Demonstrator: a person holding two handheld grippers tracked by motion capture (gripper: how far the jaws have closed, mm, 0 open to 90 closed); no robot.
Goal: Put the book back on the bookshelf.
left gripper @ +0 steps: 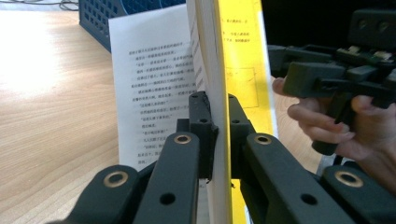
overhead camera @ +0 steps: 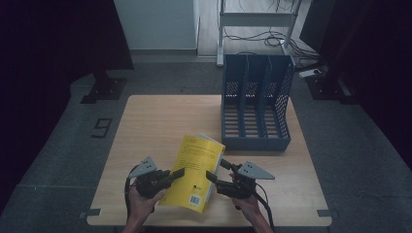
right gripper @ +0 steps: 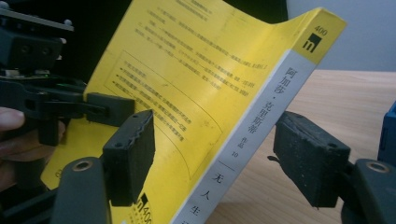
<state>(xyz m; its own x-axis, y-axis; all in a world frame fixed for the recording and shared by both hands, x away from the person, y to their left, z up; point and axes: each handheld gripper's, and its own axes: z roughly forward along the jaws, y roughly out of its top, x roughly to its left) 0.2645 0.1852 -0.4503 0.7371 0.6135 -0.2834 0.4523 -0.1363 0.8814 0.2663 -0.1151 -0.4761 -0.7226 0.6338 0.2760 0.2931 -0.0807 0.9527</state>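
The yellow paperback book [overhead camera: 197, 172] was held tilted above the near edge of the wooden table [overhead camera: 155, 126]. The left gripper [left gripper: 218, 135] was clamped on its page edge; the right gripper [right gripper: 224, 158] stood apart, straddling the spine. With one thin grip, the book risked pivoting, slipping, or loose pages fanning before reaching the blue three-slot file rack [overhead camera: 256, 102] at the far right corner.

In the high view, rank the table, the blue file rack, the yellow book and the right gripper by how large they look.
1. table
2. blue file rack
3. yellow book
4. right gripper

The book is held nearer the camera, so it may look larger than it is.
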